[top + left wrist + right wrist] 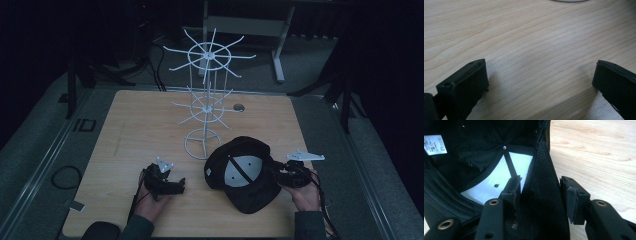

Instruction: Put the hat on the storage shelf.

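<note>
Already the right gripper's [540,195] fingers [571,197] straddle the black cap's [242,172] mesh back wall, half-narrowed, the right pad not yet pressing; the left gripper [539,82] rests wide and empty. The cap lies crown-down on the counter [150,125], near right, brim toward the near edge; hanging it on the white wire rack [205,100] likely remains.

Setting: a lab-type recording space. Evidence: a bare wooden worktop [150,125] inside a dark enclosure, tripod legs [345,100] at the sides, cables [65,176] on the grey floor [30,150].
</note>
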